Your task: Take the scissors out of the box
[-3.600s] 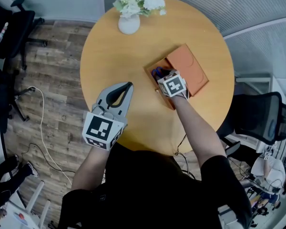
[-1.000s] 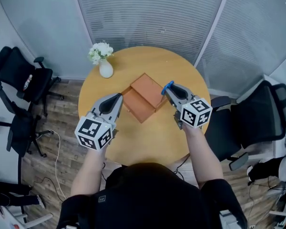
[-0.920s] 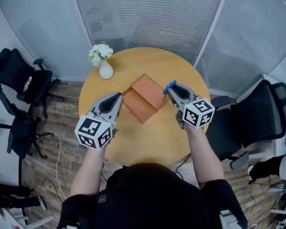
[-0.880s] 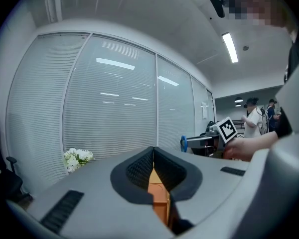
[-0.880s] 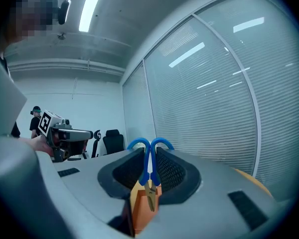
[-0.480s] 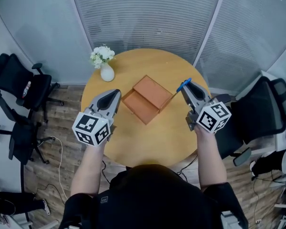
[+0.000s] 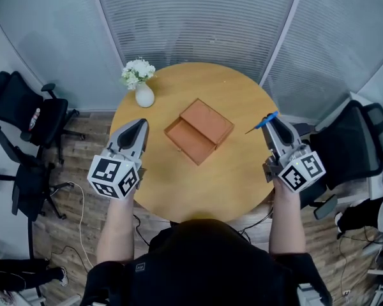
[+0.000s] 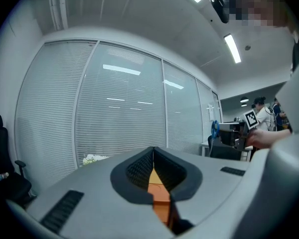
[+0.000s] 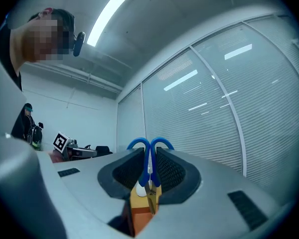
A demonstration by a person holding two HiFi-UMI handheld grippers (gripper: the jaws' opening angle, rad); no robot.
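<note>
The blue-handled scissors (image 7: 261, 123) are clamped in my right gripper (image 7: 272, 119), held in the air over the table's right edge, well clear of the box. In the right gripper view the two blue loops (image 9: 150, 147) stick up between the shut jaws. The orange box (image 7: 190, 142) lies open at the middle of the round wooden table (image 7: 236, 171), its lid (image 7: 207, 121) folded back; the tray looks empty. My left gripper (image 7: 140, 123) hovers shut and empty above the table's left edge, pointing at the box (image 8: 158, 192).
A white vase of flowers (image 7: 142, 88) stands at the table's far left. Black office chairs (image 7: 25, 116) sit on the floor at left, another chair (image 7: 351, 145) at right. Glass walls with blinds run behind the table.
The right gripper has lifted the scissors out of the box and carried them right, off to the table's edge. The left gripper has drifted slightly left.
</note>
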